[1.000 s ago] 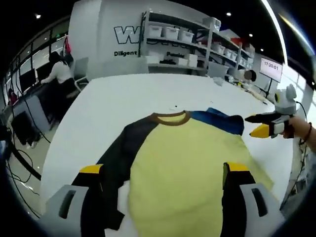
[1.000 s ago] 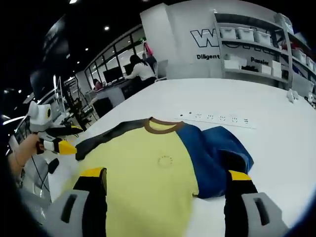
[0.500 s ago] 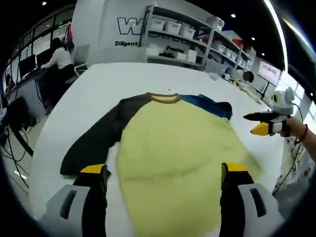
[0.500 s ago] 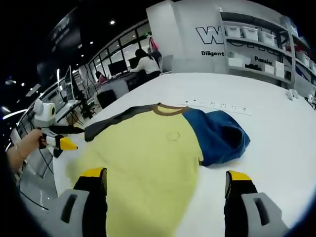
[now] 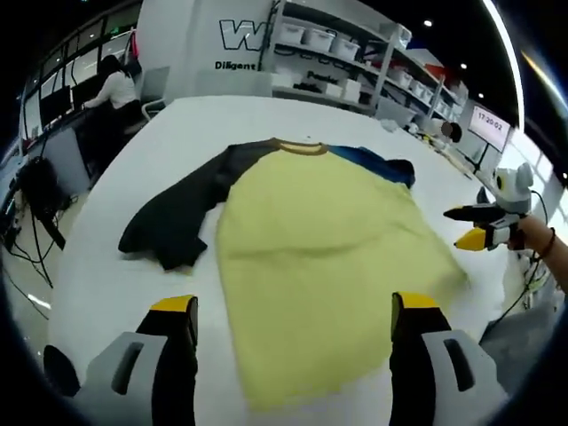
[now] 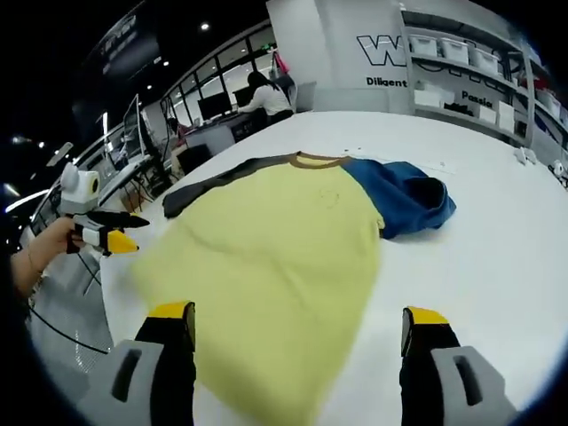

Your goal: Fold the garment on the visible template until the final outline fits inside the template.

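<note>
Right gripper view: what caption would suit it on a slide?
Open right gripper above a yellow shirt with one blue sleeve, spread on a white table.

Shirt spread flat on the white table

The yellow shirt (image 5: 319, 257) lies front up on the table (image 5: 115, 284), brown collar far, black sleeve (image 5: 177, 217) out left, blue sleeve (image 5: 377, 164) bunched at right. Left gripper (image 5: 293, 342) hovers near the hem, jaws apart, empty. Right gripper (image 5: 479, 226) hangs at the table's right edge.
</note>
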Demonstrator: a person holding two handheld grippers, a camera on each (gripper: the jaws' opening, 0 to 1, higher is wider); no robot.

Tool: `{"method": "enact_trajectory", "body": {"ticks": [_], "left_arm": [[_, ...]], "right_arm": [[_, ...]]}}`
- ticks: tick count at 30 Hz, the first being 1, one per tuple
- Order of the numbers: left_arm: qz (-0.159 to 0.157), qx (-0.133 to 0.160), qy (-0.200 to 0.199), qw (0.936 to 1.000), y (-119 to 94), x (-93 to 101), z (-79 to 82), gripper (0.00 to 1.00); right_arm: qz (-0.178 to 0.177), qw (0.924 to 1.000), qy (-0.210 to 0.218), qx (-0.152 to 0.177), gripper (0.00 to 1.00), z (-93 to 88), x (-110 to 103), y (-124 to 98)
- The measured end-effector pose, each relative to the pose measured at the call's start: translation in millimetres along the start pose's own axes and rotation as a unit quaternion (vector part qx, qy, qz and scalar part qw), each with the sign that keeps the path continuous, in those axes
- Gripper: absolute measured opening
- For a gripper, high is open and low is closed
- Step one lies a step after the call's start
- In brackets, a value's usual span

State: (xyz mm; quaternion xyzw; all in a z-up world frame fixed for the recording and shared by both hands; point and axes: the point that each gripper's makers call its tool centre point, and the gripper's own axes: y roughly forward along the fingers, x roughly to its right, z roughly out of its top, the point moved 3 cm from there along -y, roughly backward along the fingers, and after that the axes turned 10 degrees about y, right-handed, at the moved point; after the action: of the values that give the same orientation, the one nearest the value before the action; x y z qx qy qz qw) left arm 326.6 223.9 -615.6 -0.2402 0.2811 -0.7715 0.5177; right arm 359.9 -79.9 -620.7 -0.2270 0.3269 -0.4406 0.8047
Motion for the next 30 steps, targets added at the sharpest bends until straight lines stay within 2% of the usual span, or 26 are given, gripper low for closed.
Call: {"method": "enact_trajectory", "body": {"ticks": [2,10,12,15,18,21,24,25,28,29,30], "left_arm": [[-0.001,-0.014,-0.001,0.9999,-2.3,1.8,-8.0,0.88],[-0.001,-0.019,-0.012,0.9997,-11.4,7.0,-18.1,0.85],[0.006,-0.02,-0.022,0.9995,-12.5,5.3,-20.5,0.82],[0.005,-0.035,-0.025,0.9991,-14.9,5.7,-28.3,0.81],[0.006,-0.053,-0.041,0.9977,-14.0,1.9,-39.1,0.76],[0.001,-0.067,-0.039,0.997,-14.2,3.2,-44.5,0.73],[-0.005,-0.081,-0.027,0.9963,-11.4,3.8,-48.4,0.72],[0.002,-0.087,-0.018,0.9961,-12.0,1.3,-48.7,0.7],[0.005,-0.085,-0.028,0.996,-12.5,0.6,-47.3,0.65],[0.008,-0.086,-0.031,0.9958,-12.7,0.1,-47.3,0.63],[0.01,-0.09,-0.029,0.9954,-13.0,-0.4,-48.2,0.6]], "right_arm": [[-0.004,0.9999,0.009,-0.007,0.94,-8.1,-0.4,-1.6],[-0.024,0.9992,0.026,-0.016,0.85,-32.5,1.2,-8.5],[-0.037,0.9987,0.032,-0.012,0.76,-35.1,4.0,-10.9],[-0.054,0.9982,0.025,-0.01,0.73,-40.2,7.7,-15.2],[-0.053,0.9981,0.027,-0.014,0.68,-48.2,7.5,-18.4],[-0.07,0.9972,0.021,-0.013,0.64,-51.5,13.8,-20.2],[-0.067,0.9972,0.027,-0.016,0.57,-55.4,12.6,-22.7],[-0.068,0.9972,0.027,-0.017,0.55,-56.4,12.8,-23.1],[-0.078,0.9963,0.028,-0.025,0.46,-61.9,13.4,-24.7],[-0.085,0.996,0.013,-0.023,0.41,-61.7,14.5,-25.0],[-0.093,0.995,0.009,-0.035,0.38,-65.8,14.7,-26.5]]}}
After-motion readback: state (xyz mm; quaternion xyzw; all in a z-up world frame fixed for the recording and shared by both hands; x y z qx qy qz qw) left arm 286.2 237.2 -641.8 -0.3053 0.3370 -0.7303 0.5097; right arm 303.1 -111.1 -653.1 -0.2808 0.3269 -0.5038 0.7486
